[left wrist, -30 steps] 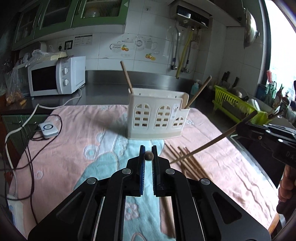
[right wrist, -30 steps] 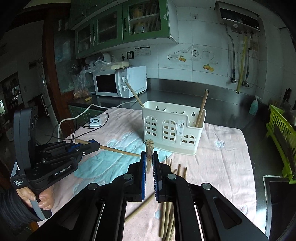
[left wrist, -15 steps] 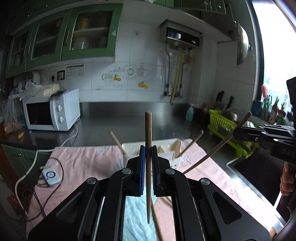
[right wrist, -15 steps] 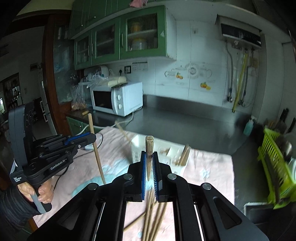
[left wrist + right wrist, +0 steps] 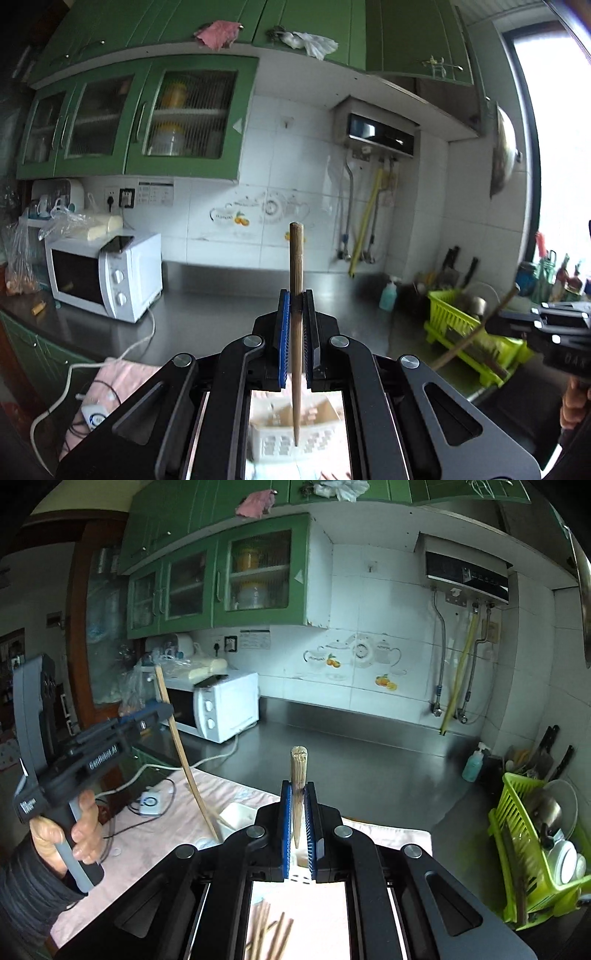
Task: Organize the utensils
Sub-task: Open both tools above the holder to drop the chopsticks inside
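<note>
Left hand-held gripper (image 5: 295,299) clamped on a chopstick (image 5: 295,332), upright, tip over the white holder (image 5: 295,443). Right hand-held gripper (image 5: 298,794) clamped on another chopstick (image 5: 298,775). Loose chopsticks (image 5: 271,936) on the table (image 5: 369,775).

- Dark stainless-steel countertop (image 5: 354,760) runs along the tiled wall.
- Pink patterned cloth (image 5: 173,834) covers its near part.
- On cloth: white slotted plastic utensil holder (image 5: 291,439), loose brown wooden chopsticks (image 5: 271,936), small white round device with cable (image 5: 150,802).
- On bare steel: white microwave oven (image 5: 221,709), lime-green plastic dish rack (image 5: 532,853), teal soap bottle (image 5: 472,763).
</note>
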Action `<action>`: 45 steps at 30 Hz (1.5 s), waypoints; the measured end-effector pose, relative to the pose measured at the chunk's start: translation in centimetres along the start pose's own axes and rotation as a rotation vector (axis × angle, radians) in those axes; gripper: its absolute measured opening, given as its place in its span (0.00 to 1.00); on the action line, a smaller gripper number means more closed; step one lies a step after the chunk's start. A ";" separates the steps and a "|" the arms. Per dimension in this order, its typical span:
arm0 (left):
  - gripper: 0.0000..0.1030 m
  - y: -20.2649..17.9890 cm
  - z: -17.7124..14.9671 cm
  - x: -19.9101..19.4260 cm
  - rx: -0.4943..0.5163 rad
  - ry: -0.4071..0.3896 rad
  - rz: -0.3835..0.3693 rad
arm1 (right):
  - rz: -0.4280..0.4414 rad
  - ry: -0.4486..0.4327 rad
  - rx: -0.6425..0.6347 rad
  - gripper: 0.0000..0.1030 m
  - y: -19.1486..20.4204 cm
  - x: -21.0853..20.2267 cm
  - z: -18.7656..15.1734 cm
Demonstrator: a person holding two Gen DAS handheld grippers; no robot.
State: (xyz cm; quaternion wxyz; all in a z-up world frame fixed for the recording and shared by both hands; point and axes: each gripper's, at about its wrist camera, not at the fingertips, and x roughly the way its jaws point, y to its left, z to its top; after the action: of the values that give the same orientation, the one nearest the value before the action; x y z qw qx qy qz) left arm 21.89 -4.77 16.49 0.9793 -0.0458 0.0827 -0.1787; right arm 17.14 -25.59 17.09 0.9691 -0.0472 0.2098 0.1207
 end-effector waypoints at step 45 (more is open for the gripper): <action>0.40 0.3 -8.7 -5.0 0.009 0.231 0.073 | -0.014 0.072 0.044 0.27 0.6 -1.4 -8.8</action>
State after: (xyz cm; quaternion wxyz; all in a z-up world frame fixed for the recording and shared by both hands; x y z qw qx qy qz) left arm 15.78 -3.25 8.64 0.9694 -0.0173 0.1957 -0.1472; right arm 12.27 -26.57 9.62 0.9626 -0.0316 0.2468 0.1073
